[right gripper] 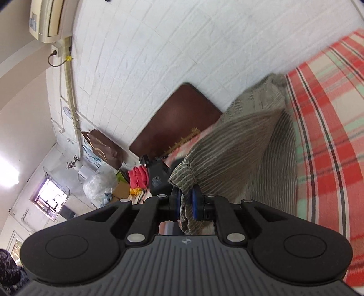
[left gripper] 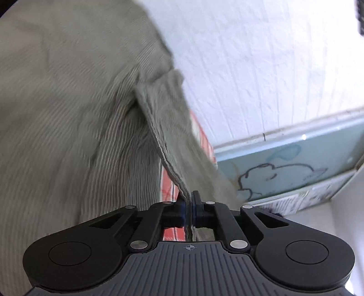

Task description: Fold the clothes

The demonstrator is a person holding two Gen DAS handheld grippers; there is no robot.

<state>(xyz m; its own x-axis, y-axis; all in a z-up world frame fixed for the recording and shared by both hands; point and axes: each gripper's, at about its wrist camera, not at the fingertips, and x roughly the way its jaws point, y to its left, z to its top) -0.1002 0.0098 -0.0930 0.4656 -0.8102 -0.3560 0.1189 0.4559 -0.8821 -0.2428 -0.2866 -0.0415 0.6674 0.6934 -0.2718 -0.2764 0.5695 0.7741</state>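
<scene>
Between both jaws, striped garment [right gripper: 238,141] stretched lengthwise

White brick wall [right gripper: 147,45], air conditioner [right gripper: 47,20], brown headboard [right gripper: 175,118], bright window [right gripper: 49,193].

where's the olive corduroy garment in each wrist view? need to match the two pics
Left wrist: the corduroy garment fills the left half, its stitched hem running down into the left tongs, which pinch it.
Right wrist: the garment sits centre, stretching from the right tongs, shut on a bunched end, up toward the wall.
Shared landmark: the red plaid bedcover, a sliver beside the hem in the left view.
</scene>
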